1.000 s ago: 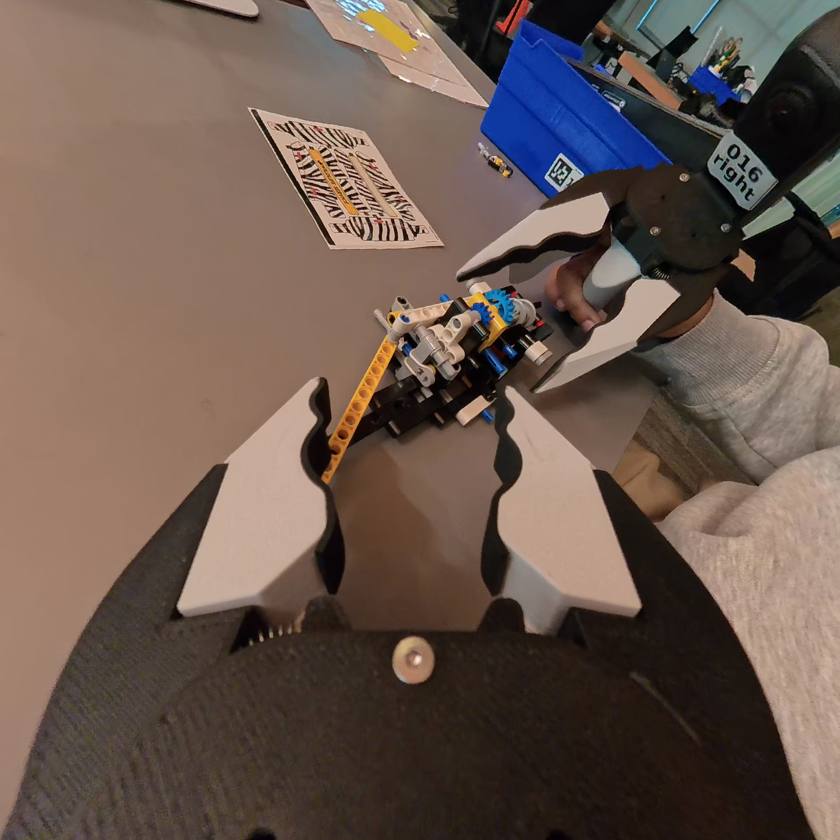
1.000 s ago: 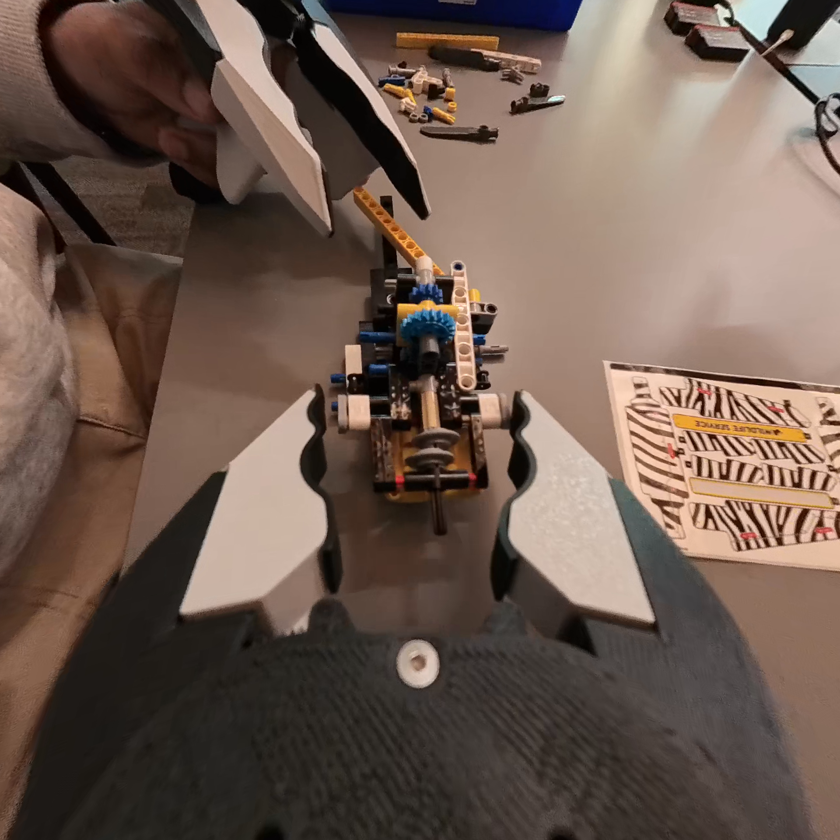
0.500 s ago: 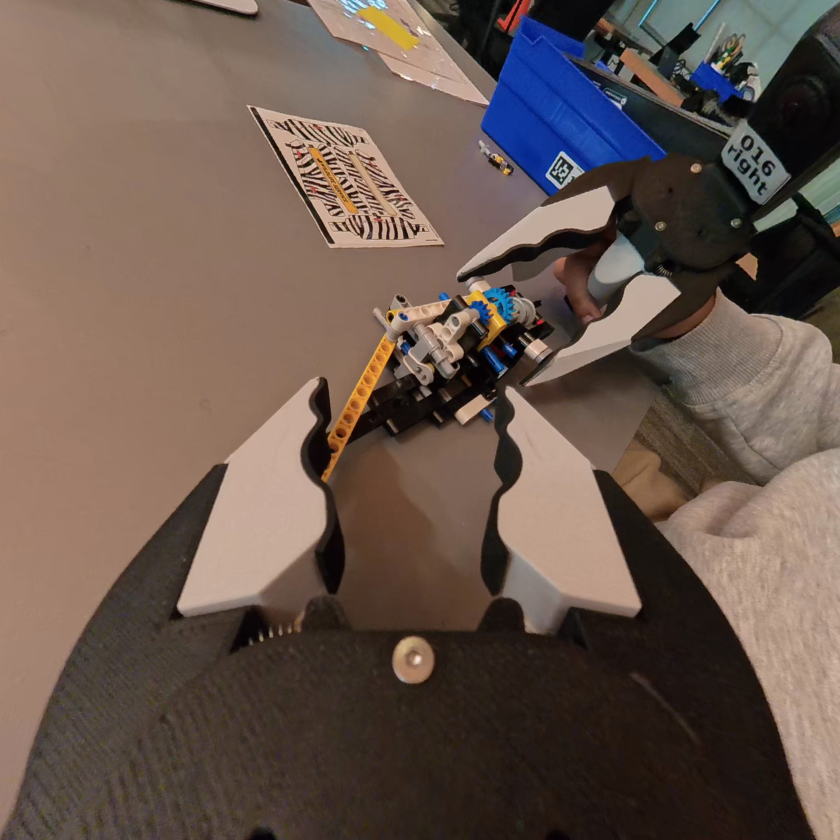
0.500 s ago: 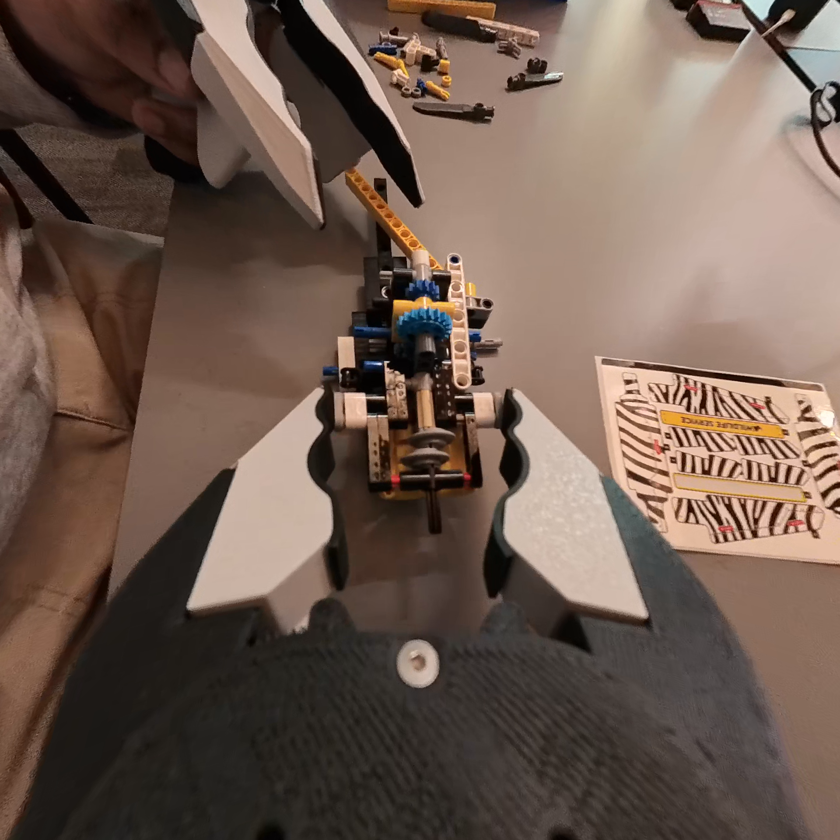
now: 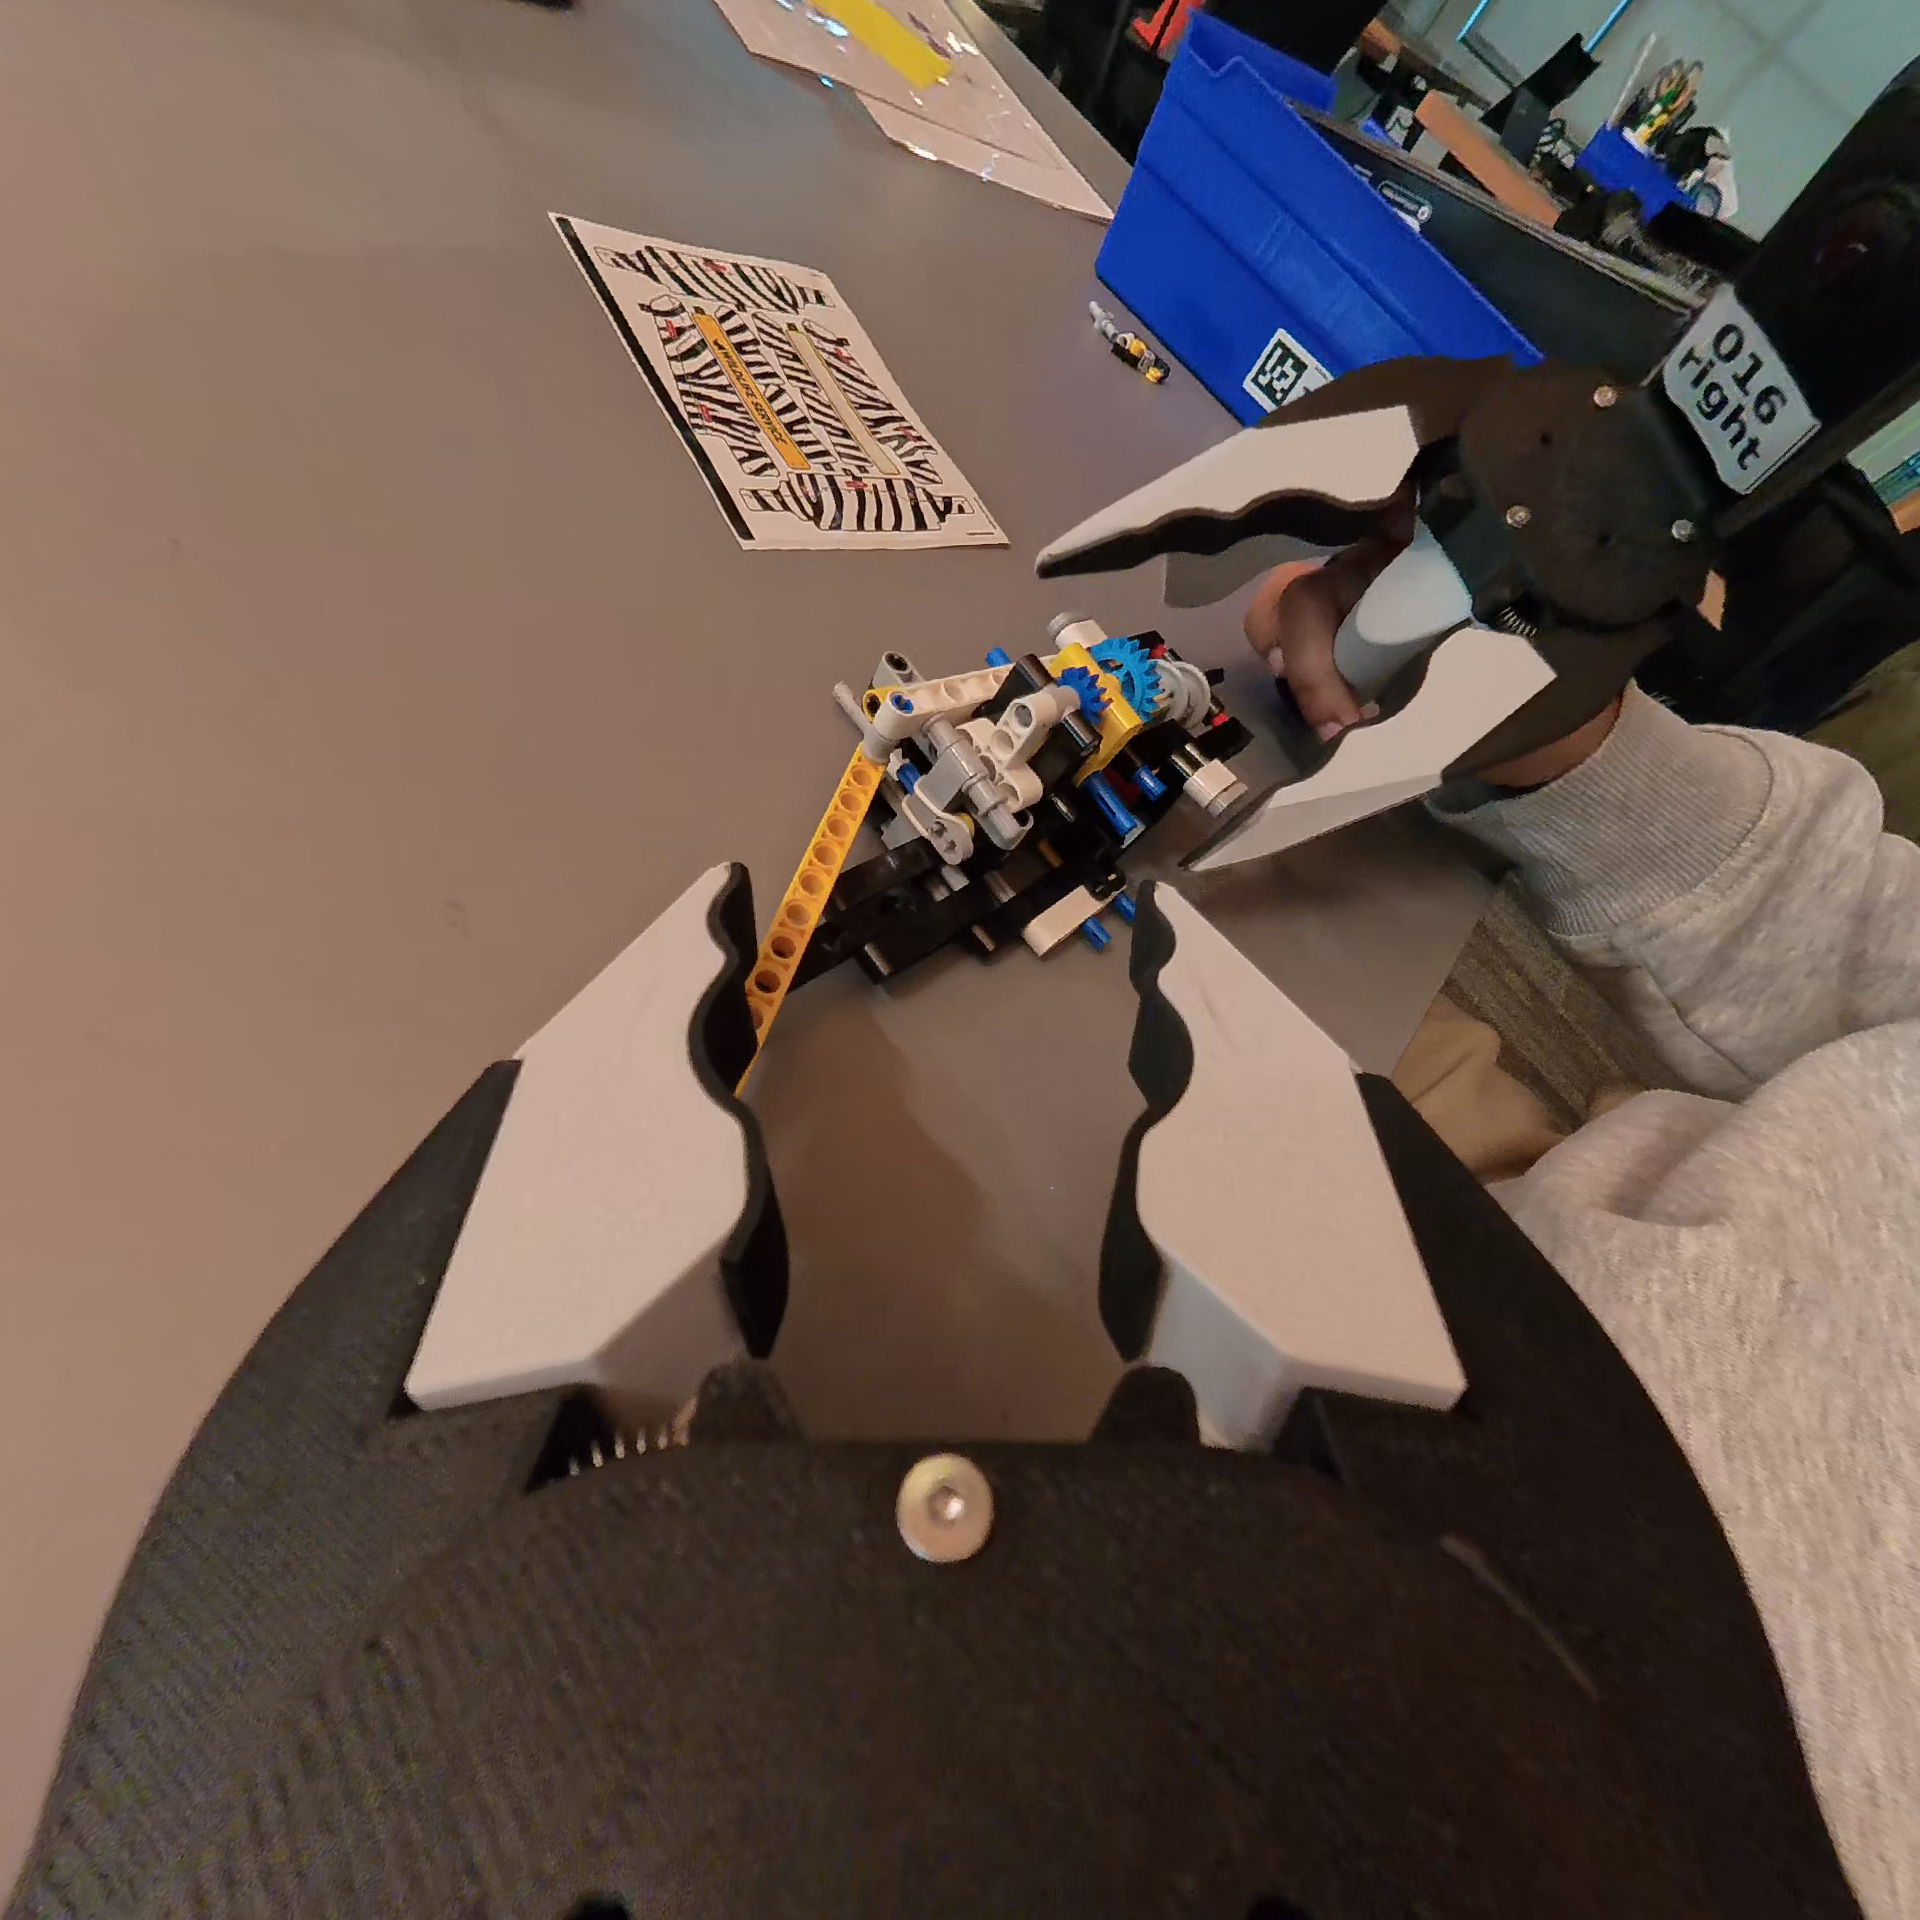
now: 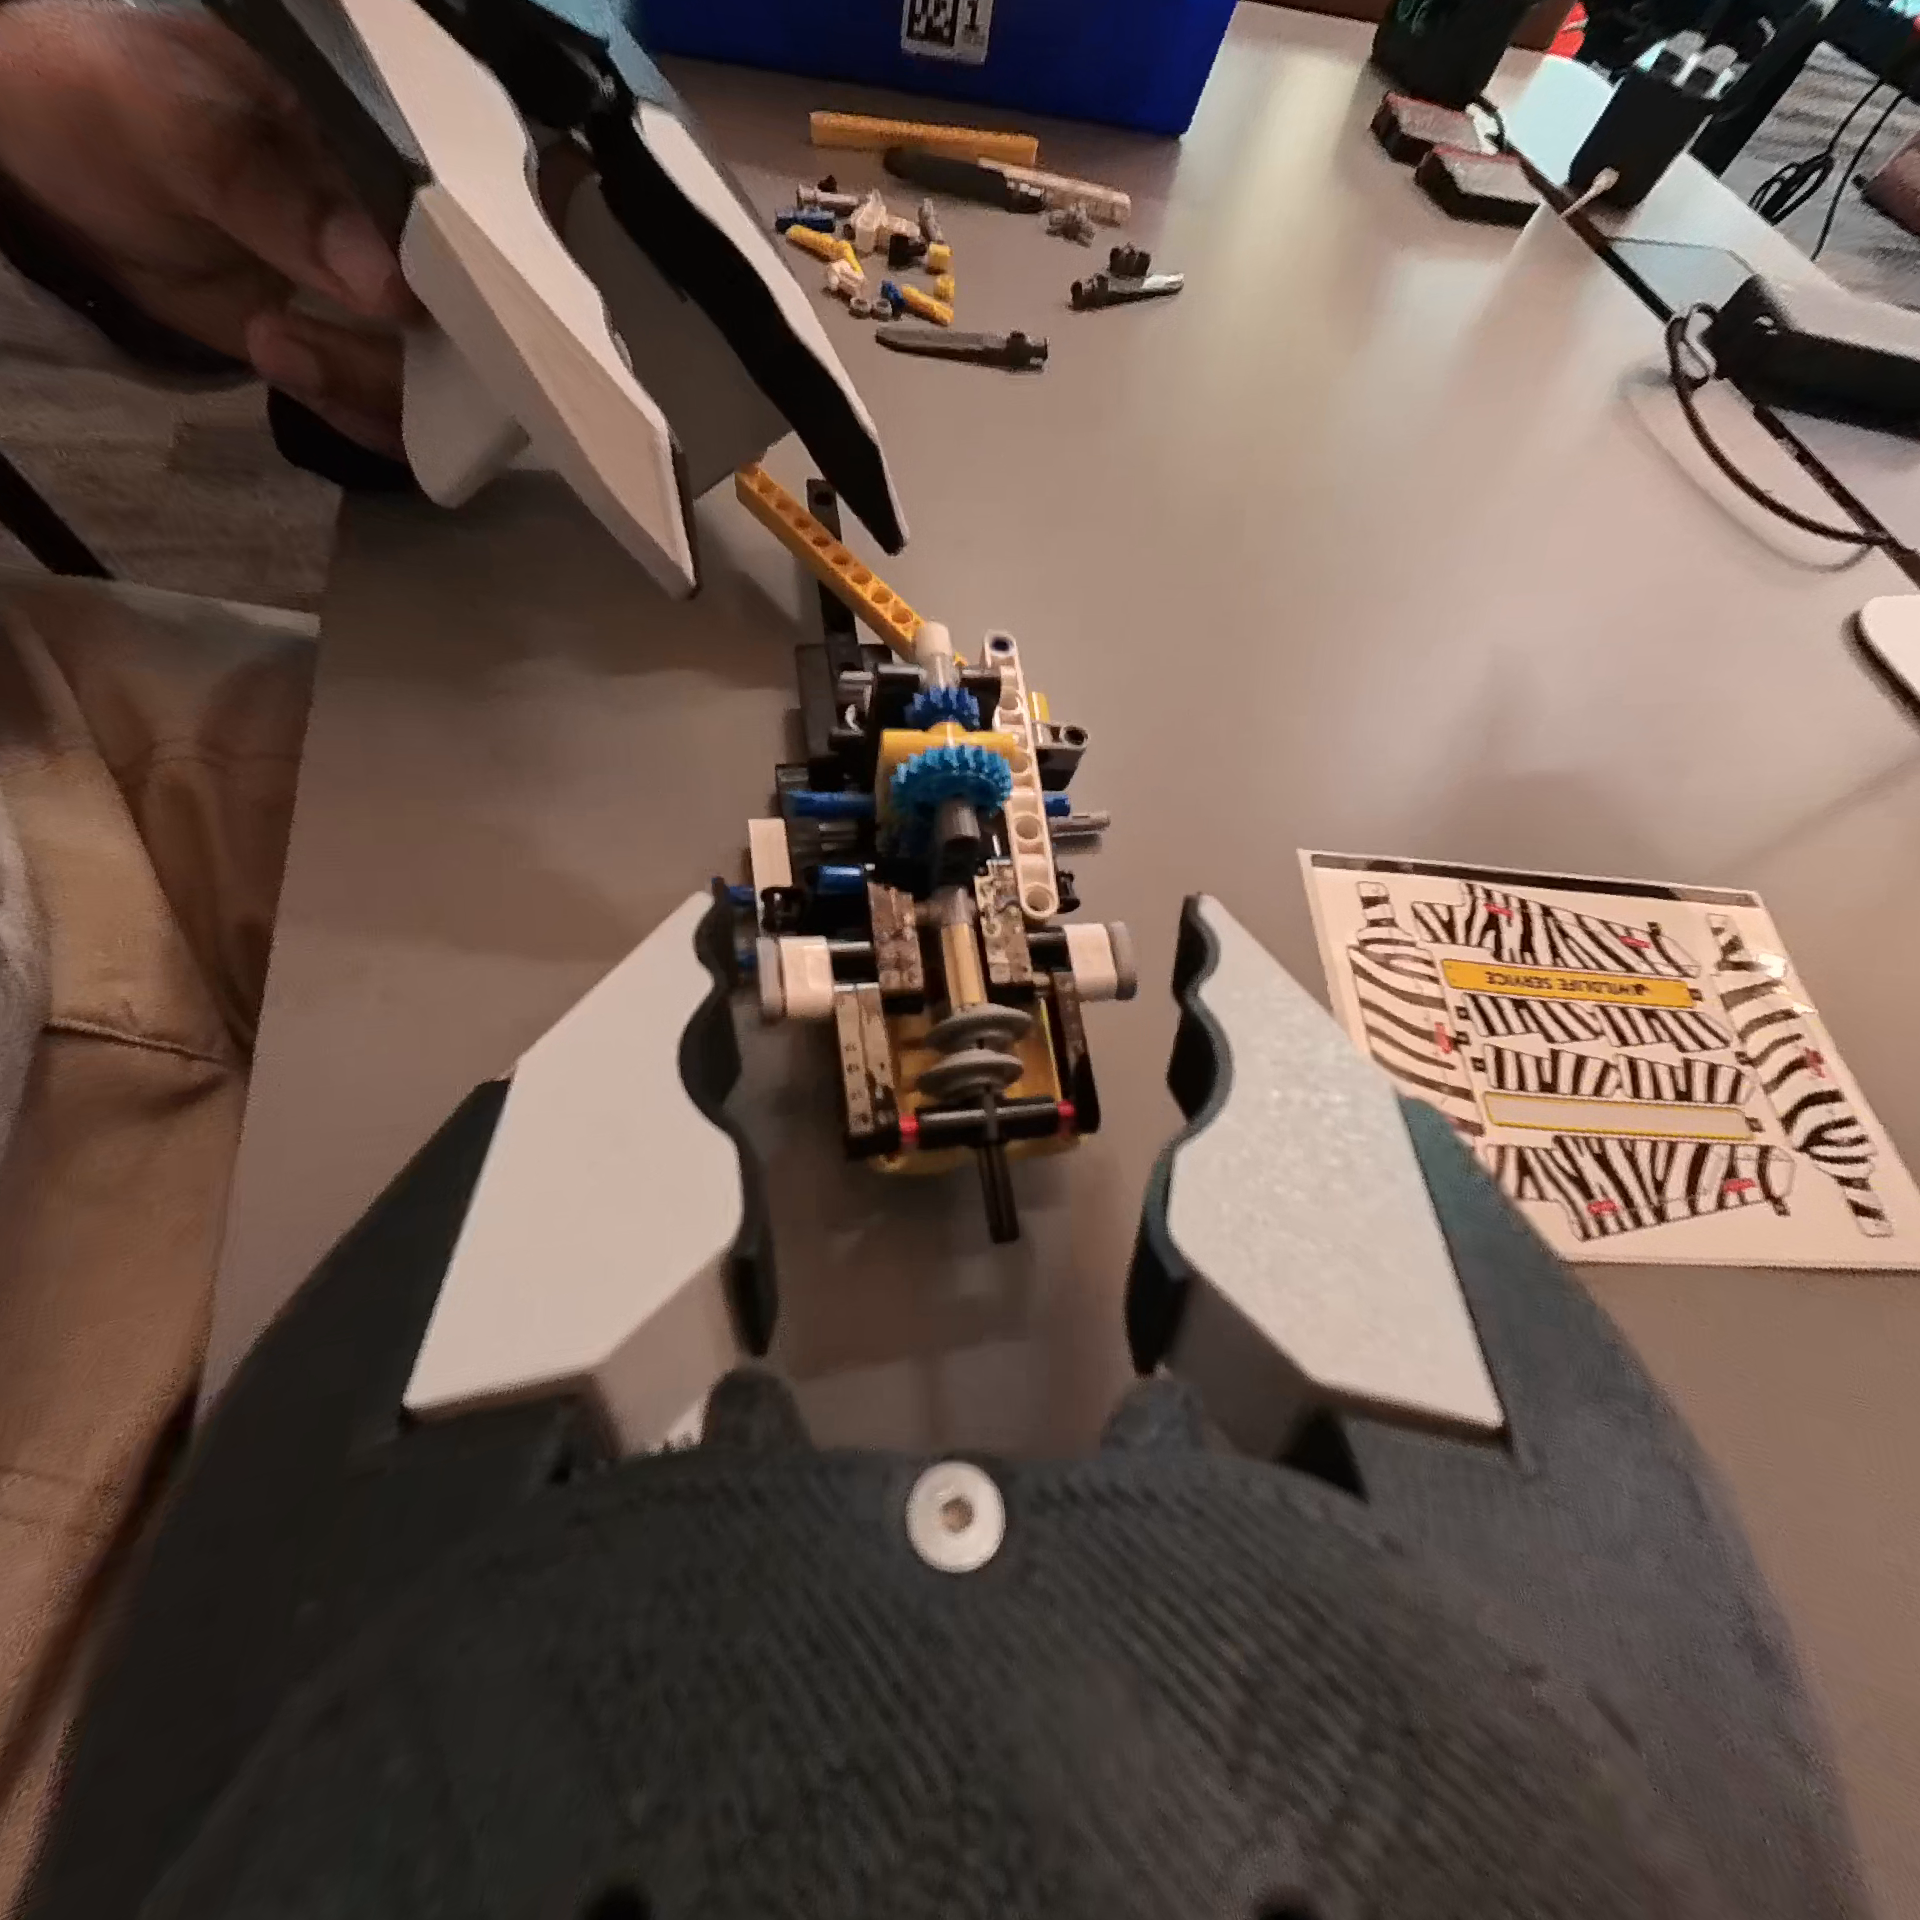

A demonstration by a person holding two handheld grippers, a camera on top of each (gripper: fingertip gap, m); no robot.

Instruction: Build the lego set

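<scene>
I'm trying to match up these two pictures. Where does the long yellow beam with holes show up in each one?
Left wrist view: the yellow beam slants up from the left gripper's left finger, at picture centre.
Right wrist view: the beam lies at upper centre, at the lego model's far end, under the other gripper.
Shared landmark: the zebra-striped sticker sheet.

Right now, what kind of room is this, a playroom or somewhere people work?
Probably an office or lab workspace, not a playroom. The half-built lego model sits on a big grey table, with a blue storage bin, black cables at the table's edge, and more desks with screens behind.
</scene>
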